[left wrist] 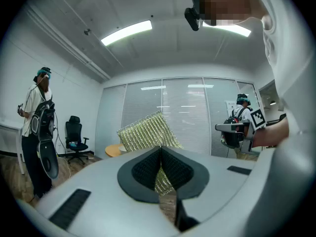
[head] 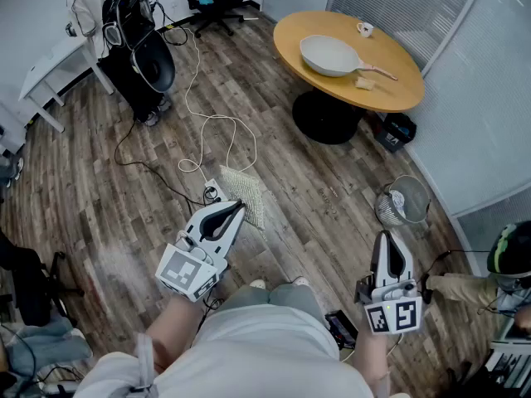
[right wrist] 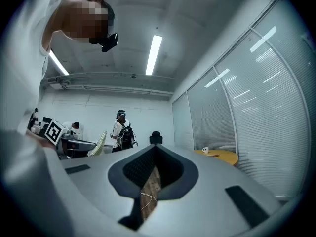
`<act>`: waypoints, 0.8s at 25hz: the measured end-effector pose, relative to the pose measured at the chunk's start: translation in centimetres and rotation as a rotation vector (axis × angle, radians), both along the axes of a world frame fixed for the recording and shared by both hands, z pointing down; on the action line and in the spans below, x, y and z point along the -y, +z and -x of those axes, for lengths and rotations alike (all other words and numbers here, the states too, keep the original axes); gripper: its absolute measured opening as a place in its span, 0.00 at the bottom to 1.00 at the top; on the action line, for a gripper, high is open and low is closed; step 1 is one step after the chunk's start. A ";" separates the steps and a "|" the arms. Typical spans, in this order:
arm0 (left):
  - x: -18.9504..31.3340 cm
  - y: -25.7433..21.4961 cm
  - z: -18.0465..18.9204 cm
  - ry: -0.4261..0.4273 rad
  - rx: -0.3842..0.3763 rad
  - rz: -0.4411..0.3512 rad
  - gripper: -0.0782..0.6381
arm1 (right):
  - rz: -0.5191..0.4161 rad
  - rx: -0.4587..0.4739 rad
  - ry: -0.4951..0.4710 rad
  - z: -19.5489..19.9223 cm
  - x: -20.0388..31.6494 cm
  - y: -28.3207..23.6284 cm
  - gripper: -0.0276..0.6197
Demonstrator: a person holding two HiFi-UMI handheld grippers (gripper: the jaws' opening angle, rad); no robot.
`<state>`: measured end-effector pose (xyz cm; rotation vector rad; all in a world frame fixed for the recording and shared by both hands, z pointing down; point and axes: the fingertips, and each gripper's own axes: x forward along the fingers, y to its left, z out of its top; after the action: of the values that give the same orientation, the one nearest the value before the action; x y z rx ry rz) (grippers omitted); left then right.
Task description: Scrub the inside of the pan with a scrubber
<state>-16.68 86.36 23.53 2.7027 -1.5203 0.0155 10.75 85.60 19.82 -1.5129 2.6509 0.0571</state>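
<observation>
Scrubbing not started: left tongs (head: 239, 207) clamp scrubber (head: 247, 191), right tongs (head: 387, 237) closed, empty; both well apart from pan (head: 330, 55) on counter (head: 398, 89).

One pan (head: 328, 54), one mesh scrubber (head: 249, 186), one cup (head: 364, 29)

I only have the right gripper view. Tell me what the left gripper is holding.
Observer: The left gripper is shut on the scrubber, a gold mesh pad sticking out past the jaws.
Operator: Now find me the pan.
Observer: The pan sits on the round table ahead, its handle pointing right in the head view.
Operator: Report what lies by that handle.
Observer: A small pale yellow block lies beside it on the table.
</observation>
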 end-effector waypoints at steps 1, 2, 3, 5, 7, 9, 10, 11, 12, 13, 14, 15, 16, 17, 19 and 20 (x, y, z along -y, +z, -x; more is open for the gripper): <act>0.0 0.0 0.1 0.000 0.003 0.001 0.13 | 0.000 0.001 0.003 0.0 0.0 -0.1 0.07; 0.0 0.0 0.1 0.001 0.005 0.001 0.13 | -0.001 0.001 0.006 -0.1 -0.1 -0.1 0.07; 0.0 -0.1 0.2 0.001 0.007 0.001 0.13 | -0.001 0.002 0.008 -0.2 -0.1 -0.1 0.07; -0.1 -0.2 0.1 0.000 0.009 0.000 0.13 | -0.002 0.002 0.012 -0.4 -0.3 -0.2 0.07; -0.2 -0.2 -0.1 0.002 0.008 -0.002 0.13 | -0.006 0.003 0.014 -0.6 -0.5 -0.2 0.07; -0.4 -0.1 -0.1 0.004 0.009 -0.007 0.13 | -0.011 0.007 0.013 -0.5 -0.8 -0.1 0.07; -0.5 -0.1 0.0 0.004 0.011 -0.010 0.13 | -0.011 0.011 0.011 -0.4 -0.9 -0.1 0.07; -0.4 0.0 0.0 0.002 0.014 -0.010 0.13 | -0.010 0.015 0.008 -0.3 -0.9 0.0 0.07; -0.2 0.0 0.1 0.000 0.015 -0.010 0.13 | -0.006 0.020 0.006 -0.2 -0.8 0.0 0.07; 0.0 -0.1 0.0 -0.002 0.015 -0.010 0.13 | 0.000 0.026 0.007 -0.2 -0.7 0.0 0.07; 0.2 -0.3 0.0 -0.004 0.014 -0.011 0.13 | 0.005 0.029 0.011 -0.2 -0.5 0.0 0.07; 0.4 -0.5 0.0 -0.006 0.012 -0.013 0.13 | 0.008 0.031 0.017 -0.1 -0.4 -0.1 0.07; 0.5 -0.7 0.0 -0.007 0.011 -0.016 0.13 | 0.009 0.032 0.022 0.0 -0.2 -0.2 0.07; 0.7 -0.8 0.1 -0.009 0.010 -0.020 0.13 | 0.005 0.032 0.025 0.1 -0.1 -0.3 0.07; 1.1 -1.1 0.0 -0.013 0.010 -0.031 0.13 | -0.008 0.031 0.023 0.6 0.4 -0.6 0.07; 1.4 -1.3 -0.2 -0.014 0.010 -0.038 0.13 | -0.016 0.030 0.020 0.8 0.6 -0.7 0.07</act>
<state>-16.52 84.91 22.23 2.7252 -1.5574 0.0003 9.96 84.98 19.08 -1.5227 2.6064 0.0559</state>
